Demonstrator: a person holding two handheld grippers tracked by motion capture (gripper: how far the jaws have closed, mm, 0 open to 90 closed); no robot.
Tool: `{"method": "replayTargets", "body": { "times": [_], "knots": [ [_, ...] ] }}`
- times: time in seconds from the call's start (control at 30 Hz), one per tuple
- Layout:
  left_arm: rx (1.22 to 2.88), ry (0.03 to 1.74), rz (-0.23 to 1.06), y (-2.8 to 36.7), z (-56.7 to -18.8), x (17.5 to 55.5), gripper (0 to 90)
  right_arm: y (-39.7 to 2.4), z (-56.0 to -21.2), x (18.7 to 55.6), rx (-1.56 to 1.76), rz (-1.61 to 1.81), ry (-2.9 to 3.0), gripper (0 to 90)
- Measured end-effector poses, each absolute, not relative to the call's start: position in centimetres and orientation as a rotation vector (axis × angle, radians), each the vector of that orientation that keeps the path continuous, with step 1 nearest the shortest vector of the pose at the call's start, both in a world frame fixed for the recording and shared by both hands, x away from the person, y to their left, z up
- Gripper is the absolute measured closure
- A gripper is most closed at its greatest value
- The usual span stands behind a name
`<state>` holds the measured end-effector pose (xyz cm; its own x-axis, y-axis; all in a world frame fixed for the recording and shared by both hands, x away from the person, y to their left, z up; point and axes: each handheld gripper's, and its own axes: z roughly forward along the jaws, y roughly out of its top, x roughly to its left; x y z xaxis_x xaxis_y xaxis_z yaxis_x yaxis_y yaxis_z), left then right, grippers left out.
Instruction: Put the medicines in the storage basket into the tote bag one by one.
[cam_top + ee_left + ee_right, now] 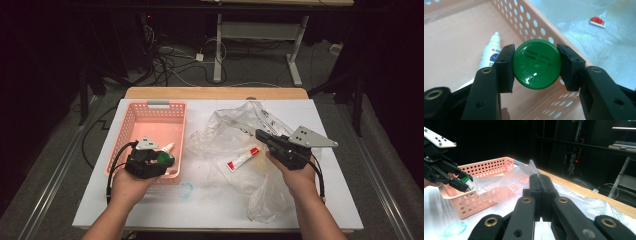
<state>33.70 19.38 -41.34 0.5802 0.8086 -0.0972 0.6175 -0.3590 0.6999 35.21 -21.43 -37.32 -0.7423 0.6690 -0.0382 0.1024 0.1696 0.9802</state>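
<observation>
My left gripper (537,67) is shut on a round green lid (537,64), with one pad on each side of it. What hangs below the lid is hidden. It hovers over the near right corner of the pink basket (150,107). A small white dropper bottle (491,53) lies inside the basket. My right gripper (541,181) is shut on the edge of a clear plastic bag (506,180) and lifts it off the table. A red and white tube (243,159) lies in the bag, left of my right gripper (260,135).
The white table top (150,205) carries a faint blue-green round mark (186,190) just in front of the basket. The crumpled bag (235,130) spreads over the table's middle and right. A desk frame and cables stand on the floor beyond the far edge.
</observation>
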Motion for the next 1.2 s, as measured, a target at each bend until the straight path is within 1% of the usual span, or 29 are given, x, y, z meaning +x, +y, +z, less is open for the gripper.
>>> {"method": "replayTargets", "body": {
  "times": [0.4,0.7,0.93,1.2],
  "knots": [
    [1.978,1.090,0.448,19.2,-41.4,32.3,50.6,-21.4,-37.5,35.2,0.726,1.596,1.986,90.0],
    [1.913,1.038,0.481,19.0,-39.6,31.1,50.6,-21.4,-37.5,35.3,0.728,1.597,1.986,90.0],
    [1.887,0.964,0.449,17.7,-38.4,30.2,50.6,-21.3,-37.5,35.3,0.730,1.597,1.989,90.0],
    [1.901,0.901,0.399,15.4,-38.3,30.0,50.7,-21.4,-37.4,35.2,0.723,1.598,1.987,90.0]
  ]
}}
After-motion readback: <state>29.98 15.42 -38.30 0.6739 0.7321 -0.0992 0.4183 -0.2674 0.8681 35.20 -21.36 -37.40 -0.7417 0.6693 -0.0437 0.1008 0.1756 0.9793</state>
